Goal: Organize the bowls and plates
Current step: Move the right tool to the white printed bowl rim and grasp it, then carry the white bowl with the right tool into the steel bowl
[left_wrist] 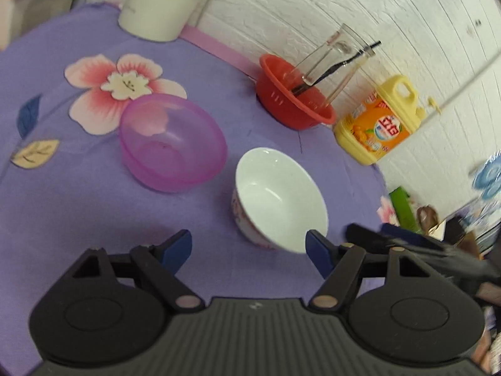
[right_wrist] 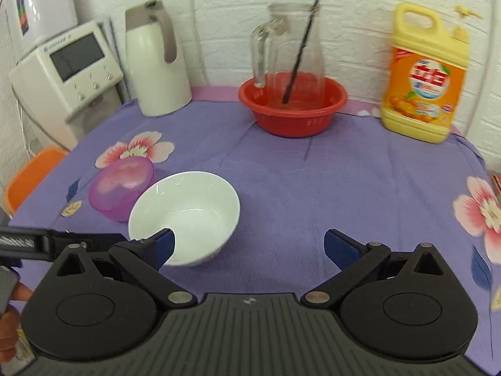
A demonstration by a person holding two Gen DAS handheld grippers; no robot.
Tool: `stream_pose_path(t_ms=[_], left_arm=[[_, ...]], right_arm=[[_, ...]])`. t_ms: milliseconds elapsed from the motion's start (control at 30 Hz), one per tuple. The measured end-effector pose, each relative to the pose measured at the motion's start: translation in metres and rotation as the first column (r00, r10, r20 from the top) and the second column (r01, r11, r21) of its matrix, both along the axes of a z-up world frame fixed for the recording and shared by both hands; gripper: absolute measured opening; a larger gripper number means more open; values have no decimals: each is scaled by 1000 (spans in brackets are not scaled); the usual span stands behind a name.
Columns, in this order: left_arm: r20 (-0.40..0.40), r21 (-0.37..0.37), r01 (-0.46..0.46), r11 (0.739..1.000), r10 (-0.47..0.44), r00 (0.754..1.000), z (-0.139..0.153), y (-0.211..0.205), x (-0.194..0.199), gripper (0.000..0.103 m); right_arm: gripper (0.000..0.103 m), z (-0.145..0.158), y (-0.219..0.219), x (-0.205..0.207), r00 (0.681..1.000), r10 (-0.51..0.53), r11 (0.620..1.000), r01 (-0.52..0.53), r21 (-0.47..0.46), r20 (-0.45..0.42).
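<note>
A white ceramic bowl stands upright on the purple flowered tablecloth. It also shows in the right wrist view. A translucent pink plastic bowl sits upright to its left, apart from it, and shows in the right wrist view too. My left gripper is open and empty, just in front of the white bowl, its right fingertip at the bowl's near rim. My right gripper is open and empty, its left fingertip over the white bowl's near rim.
A red basin holding a glass pitcher with a black stirrer stands at the back. A yellow detergent jug is back right, a white kettle back left, a white appliance and an orange stool off the left edge.
</note>
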State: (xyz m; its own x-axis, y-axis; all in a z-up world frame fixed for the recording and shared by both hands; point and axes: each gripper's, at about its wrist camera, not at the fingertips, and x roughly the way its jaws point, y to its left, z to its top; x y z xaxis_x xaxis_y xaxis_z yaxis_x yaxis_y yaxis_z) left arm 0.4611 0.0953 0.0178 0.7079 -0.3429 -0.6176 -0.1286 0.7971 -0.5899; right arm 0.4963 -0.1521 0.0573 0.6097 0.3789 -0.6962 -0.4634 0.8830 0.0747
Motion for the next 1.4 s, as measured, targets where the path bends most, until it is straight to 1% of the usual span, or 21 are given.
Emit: stream_pose_path(t_ms=[67, 133, 300, 400, 433, 533, 667, 767, 867, 900, 933, 1000, 1033, 1067, 1100, 1133, 1167, 1200, 1267, 1333, 1400], left_arm=[[-23, -41, -20, 999, 19, 1000, -4, 3, 6, 73], [-43, -64, -45, 997, 43, 998, -8, 6, 11, 73], [-65, -75, -93, 993, 88, 994, -11, 6, 25, 73], [-56, -86, -97, 991, 93, 994, -11, 0, 34, 73], [-53, -87, -103, 991, 98, 994, -11, -2, 36, 73], [-64, -91, -113, 989, 108, 992, -15, -9, 44, 73], [-59, -78, -130, 988, 125, 990, -17, -13, 47, 73], [-55, -58, -149, 987, 146, 988, -17, -13, 49, 73], [-64, -22, -168, 986, 166, 984, -20, -15, 54, 70], [-65, -22, -163, 986, 162, 985, -22, -16, 55, 62], [-71, -23, -151, 988, 149, 986, -23, -17, 57, 60], [-61, -3, -138, 990, 137, 989, -24, -20, 60, 52], [-58, -12, -130, 992, 129, 990, -24, -20, 61, 50], [-60, -30, -124, 992, 123, 991, -26, -20, 63, 45], [-65, -47, -111, 993, 108, 992, -27, -20, 65, 41], [-64, -43, -94, 995, 92, 994, -27, -23, 66, 41], [-56, -18, -77, 997, 76, 996, -25, -26, 66, 41], [-56, 3, -68, 998, 68, 996, -23, -29, 64, 40], [-54, 0, -53, 999, 53, 997, -22, -30, 59, 40], [-49, -14, -42, 999, 41, 998, -18, -29, 52, 40], [-40, -5, -24, 1000, 24, 999, -10, -33, 42, 39]], right_arm=[[103, -10, 8, 13, 999, 40, 999, -41, -21, -20], [103, -20, 9, 25, 997, 71, 997, -72, -17, -37], [103, -38, 5, 51, 991, 105, 993, -99, 70, -86], [103, -45, 6, 54, 989, 122, 987, -112, 115, -84], [103, -46, 8, 55, 986, 133, 987, -123, 104, -100], [103, -42, 10, 52, 988, 129, 988, -121, 98, -81], [103, -43, 14, 51, 992, 114, 992, -111, 54, -53], [103, -48, 20, 50, 992, 120, 991, -117, 61, -48], [103, -55, 29, 46, 990, 137, 990, -136, 28, -25], [103, -58, 32, 46, 990, 140, 990, -139, 20, -23], [103, -60, 32, 46, 990, 142, 990, -141, 21, -22], [102, -61, 33, 44, 988, 157, 987, -157, 23, -2], [91, -60, 33, 44, 986, 169, 985, -168, 35, -5], [88, -60, 33, 43, 984, 177, 983, -176, 43, -10], [87, -59, 35, 42, 982, 187, 982, -187, 43, -12], [86, -59, 36, 41, 980, 198, 979, -197, 43, -15], [84, -58, 39, 39, 979, 205, 978, -203, 50, -24], [88, -56, 41, 36, 977, 210, 977, -209, 52, -33], [88, -52, 48, 26, 975, 221, 975, -221, -3, -4], [89, -47, 46, 19, 976, 219, 976, -219, -2, -1], [89, -41, 42, 11, 976, 217, 976, -217, 15, -10]])
